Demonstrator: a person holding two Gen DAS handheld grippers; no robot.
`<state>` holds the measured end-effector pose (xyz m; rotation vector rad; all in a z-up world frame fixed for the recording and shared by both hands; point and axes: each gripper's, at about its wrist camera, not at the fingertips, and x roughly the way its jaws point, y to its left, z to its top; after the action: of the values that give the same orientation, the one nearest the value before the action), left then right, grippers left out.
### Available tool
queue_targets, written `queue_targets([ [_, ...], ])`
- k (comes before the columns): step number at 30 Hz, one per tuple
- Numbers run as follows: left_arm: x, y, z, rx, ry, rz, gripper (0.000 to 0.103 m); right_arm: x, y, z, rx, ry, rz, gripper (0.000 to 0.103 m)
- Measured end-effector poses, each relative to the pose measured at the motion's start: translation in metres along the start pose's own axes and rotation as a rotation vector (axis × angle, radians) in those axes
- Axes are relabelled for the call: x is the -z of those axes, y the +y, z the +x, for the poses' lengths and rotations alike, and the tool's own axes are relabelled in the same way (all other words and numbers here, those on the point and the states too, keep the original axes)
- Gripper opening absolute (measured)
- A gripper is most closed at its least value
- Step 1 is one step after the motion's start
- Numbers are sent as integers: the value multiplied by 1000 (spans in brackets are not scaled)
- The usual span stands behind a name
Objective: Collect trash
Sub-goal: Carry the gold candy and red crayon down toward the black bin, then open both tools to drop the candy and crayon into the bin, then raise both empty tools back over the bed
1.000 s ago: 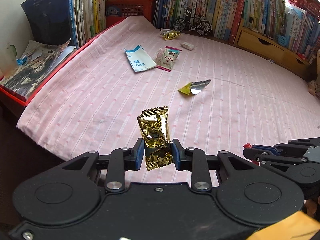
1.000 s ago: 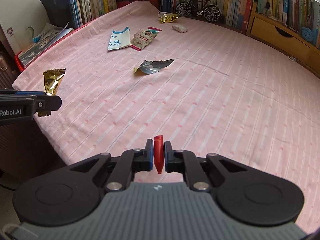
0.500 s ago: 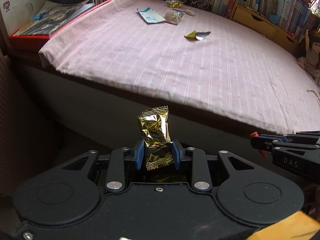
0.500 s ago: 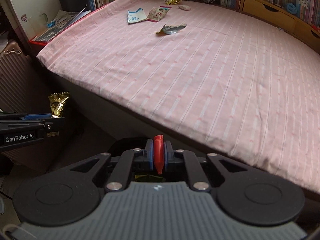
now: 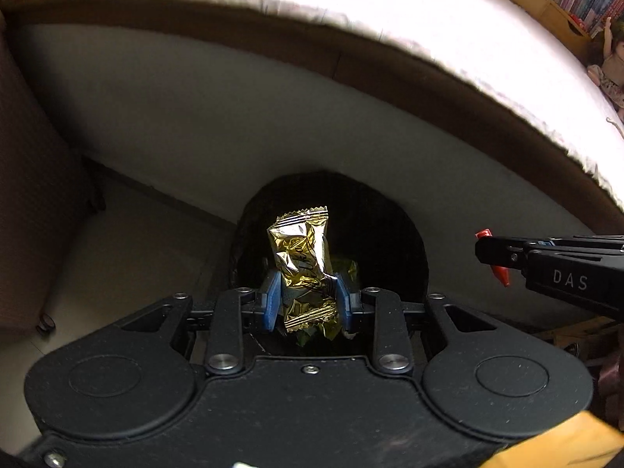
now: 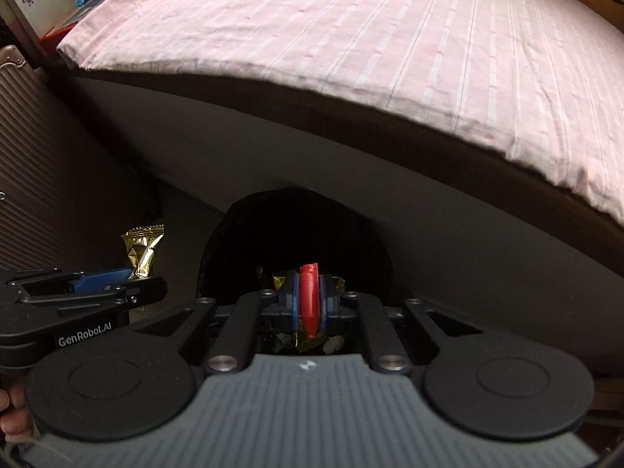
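We have swung both grippers off the pink striped bedsheet (image 6: pixel 390 39) and down to the round black trash bin (image 5: pixel 374 210) on the floor below the bed's edge.

Left wrist view: our left gripper (image 5: pixel 308 300) stays clamped on the crinkled gold foil snack wrapper (image 5: pixel 302 253), held directly above the bin's mouth so it should fall inside when let go; earlier scraps glint in the bin.

Right wrist view: our right gripper (image 6: pixel 309 304) is pinched shut on a small red plastic scrap (image 6: pixel 309 296), also over the bin. More wrappers remain on the sheet, well away from the bin.
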<state>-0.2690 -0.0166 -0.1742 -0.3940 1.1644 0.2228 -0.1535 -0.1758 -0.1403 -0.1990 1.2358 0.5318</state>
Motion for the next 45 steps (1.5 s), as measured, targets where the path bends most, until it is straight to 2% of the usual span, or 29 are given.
queue_targets([
  [12,9,3,61,-1,90,-11,28,1,4,60,18,87,52,15],
  [24,4,1,92,3,157,-13,29,1,7,77,26,120,67,16],
  [27,2,2,97,11,178,-16,31,-1,9,79,26,123,59,19],
  [28,2,1,98,6,184,-15,33,0,9,79,26,121,56,22],
  [30,2,0,100,-1,187,-13,46,-1,10,75,23,112,54,24],
  [31,2,-1,100,-2,182,-13,50,-2,10,75,23,108,53,27],
  [33,2,-2,99,-2,175,-14,62,-4,11,74,30,104,50,38],
  [36,2,-4,98,-13,167,-6,73,-6,10,70,33,99,51,40],
  [38,0,-5,95,-20,159,-1,77,-9,9,66,34,91,49,46],
  [40,-3,-6,93,-23,154,-3,77,-11,8,62,31,81,50,49],
  [45,-14,-8,75,-22,112,2,77,-18,5,45,11,49,54,51],
])
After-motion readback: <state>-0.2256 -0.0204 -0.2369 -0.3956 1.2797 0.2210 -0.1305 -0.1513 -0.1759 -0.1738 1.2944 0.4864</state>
